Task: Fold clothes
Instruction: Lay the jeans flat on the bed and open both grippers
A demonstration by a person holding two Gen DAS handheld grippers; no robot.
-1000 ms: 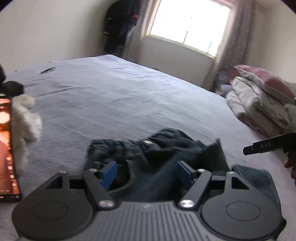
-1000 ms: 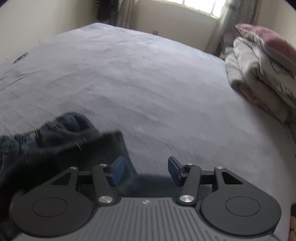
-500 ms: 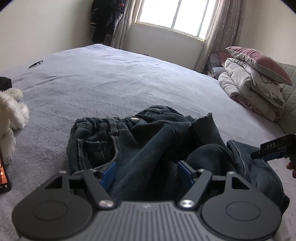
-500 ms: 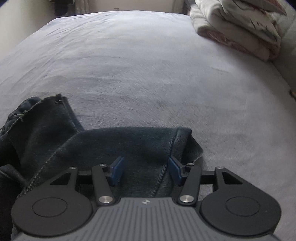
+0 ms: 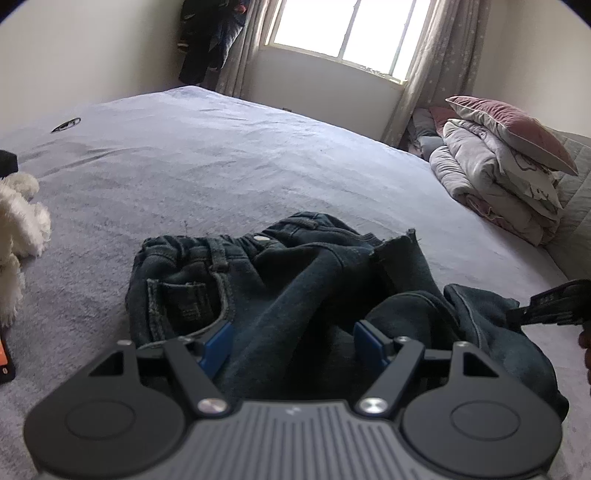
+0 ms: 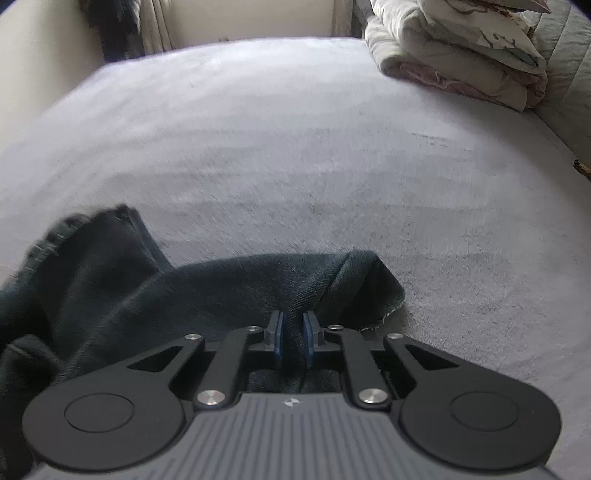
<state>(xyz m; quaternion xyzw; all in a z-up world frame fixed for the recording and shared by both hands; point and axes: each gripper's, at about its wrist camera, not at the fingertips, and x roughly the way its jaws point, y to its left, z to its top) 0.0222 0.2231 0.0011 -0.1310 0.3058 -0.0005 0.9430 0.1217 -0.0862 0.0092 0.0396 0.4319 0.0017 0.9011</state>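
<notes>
Jeans lie crumpled on the near part of the bed, waistband toward the window, one leg trailing off to the right.

Right gripper: jaws nearly closed, blue pads pinching a fold of denim near the leg's hem. Grip looks narrow, only a ridge of cloth caught.

Left gripper: jaws wide apart, hovering just over the middle of the jeans; cloth lies below and between the fingers, but the pads press on nothing.

Step in hand, as judged: secure one leg end so the garment can be drawn out flat. To do it well, the right should keep the pinch firm and pull the leg low along the bed, away from the heap, not upward. The left would best take the waistband or the other hem, then both spread the jeans before any fold.

Against the earlier frames: the right jaws stood open over the leg half a second ago and have just been closing, with denim now between them. The left jaws' spread is unchanged. The jeans look much the same as half a second ago.
</notes>
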